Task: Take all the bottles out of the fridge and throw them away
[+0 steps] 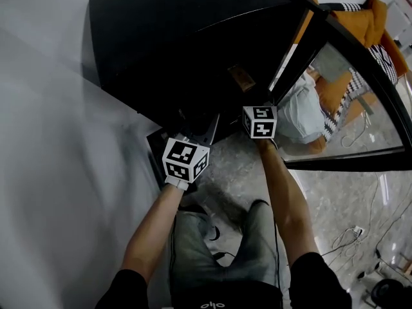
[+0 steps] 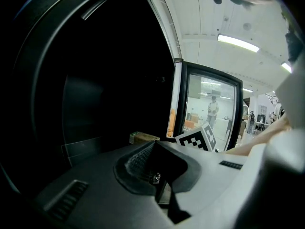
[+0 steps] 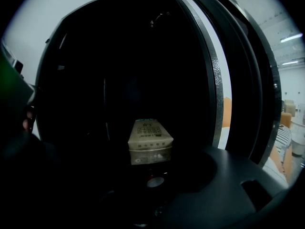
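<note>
- Plainly, only the head view gives the whole setting. A glossy black fridge [image 1: 161, 37] fills 12 o'clock. Its black-framed glass door [image 1: 351, 163] stands open toward 3 o'clock. Both bare forearms reach in over a pale, marbled floor [image 1: 335, 205].
- In that view the left gripper [image 1: 205, 132] sits at 8 o'clock from the right gripper [image 1: 257, 108], at the fridge's lower edge.
- Only the right gripper view looks deep into the dark cabinet. A pale, rectangular carton [image 3: 150, 140] with fine print sits at the centre. The gloom around it is too deep to make out any bottle.
- The right gripper's jaws are apart. The carton lies just beyond them toward 12 o'clock, untouched.
- The left gripper view catches the same carton as a small box at the fridge's mouth. At 2 o'clock, through the glass, it shows a bright hall with a strip lamp [image 2: 238, 43] and a standing person [image 2: 212, 109].
- The left gripper's jaws are matt grey plastic with a ribbed pad. They are drawn together and hold nothing.
</note>
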`<state>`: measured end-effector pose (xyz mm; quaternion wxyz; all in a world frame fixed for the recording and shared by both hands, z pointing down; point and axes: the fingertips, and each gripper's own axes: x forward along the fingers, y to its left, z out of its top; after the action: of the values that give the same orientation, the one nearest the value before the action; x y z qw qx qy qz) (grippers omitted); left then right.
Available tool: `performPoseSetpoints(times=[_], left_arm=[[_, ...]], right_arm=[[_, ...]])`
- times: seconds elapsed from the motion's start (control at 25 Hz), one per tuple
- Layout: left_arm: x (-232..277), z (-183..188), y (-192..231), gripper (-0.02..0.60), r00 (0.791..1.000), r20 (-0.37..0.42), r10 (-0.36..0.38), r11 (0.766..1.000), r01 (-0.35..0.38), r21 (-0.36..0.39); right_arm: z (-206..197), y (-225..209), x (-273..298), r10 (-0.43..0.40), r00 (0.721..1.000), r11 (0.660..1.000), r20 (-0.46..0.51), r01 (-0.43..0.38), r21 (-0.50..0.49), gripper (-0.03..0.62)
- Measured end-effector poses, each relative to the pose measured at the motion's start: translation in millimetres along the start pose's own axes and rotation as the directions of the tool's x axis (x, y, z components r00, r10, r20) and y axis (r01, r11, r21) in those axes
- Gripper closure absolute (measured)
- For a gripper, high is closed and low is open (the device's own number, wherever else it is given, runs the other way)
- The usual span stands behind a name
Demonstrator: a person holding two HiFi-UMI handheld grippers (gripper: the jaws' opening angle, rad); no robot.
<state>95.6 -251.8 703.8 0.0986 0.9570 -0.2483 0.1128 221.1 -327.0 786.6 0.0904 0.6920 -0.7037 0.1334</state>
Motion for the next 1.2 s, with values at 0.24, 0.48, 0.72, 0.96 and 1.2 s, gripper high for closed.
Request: performPoseSetpoints(times=[0.24,0.48,0.72,0.96,1.2], left_arm=[[-9.9,10.7,-12.9,0.583,1.0,-0.008,0.009,1.0,-0.009,0.007],[-42.7,43.8,-40.5,0.583,0.998,-0.04,0.045,0.998,-0.046,-0.04],[-80.9,100.2,-80.0,0.583,0.993,-0.068,0.093,0.992,-0.098,-0.077],[-125.0,142.7,-130.2,0.583,0.988,-0.09,0.128,0.983,-0.139,-0.12],[-150.3,169.0,-156.2,0.583,0.984,-0.084,0.159,0.975,-0.17,-0.141]], right_arm=[[4.7,6.7,-30.3,0.033,0.999,0.999,-0.004,-0.033,0.025,0.316],[34.6,12.1,-97.9,0.058,0.998,0.997,-0.03,-0.056,0.052,0.316],[96.7,16.7,-186.0,0.111,0.993,0.989,-0.04,-0.107,0.103,0.316],[153.9,25.1,-269.7,0.154,0.987,0.982,-0.051,-0.147,0.115,0.316],[199.2,20.3,-316.2,0.18,0.983,0.981,-0.038,-0.177,0.085,0.316]])
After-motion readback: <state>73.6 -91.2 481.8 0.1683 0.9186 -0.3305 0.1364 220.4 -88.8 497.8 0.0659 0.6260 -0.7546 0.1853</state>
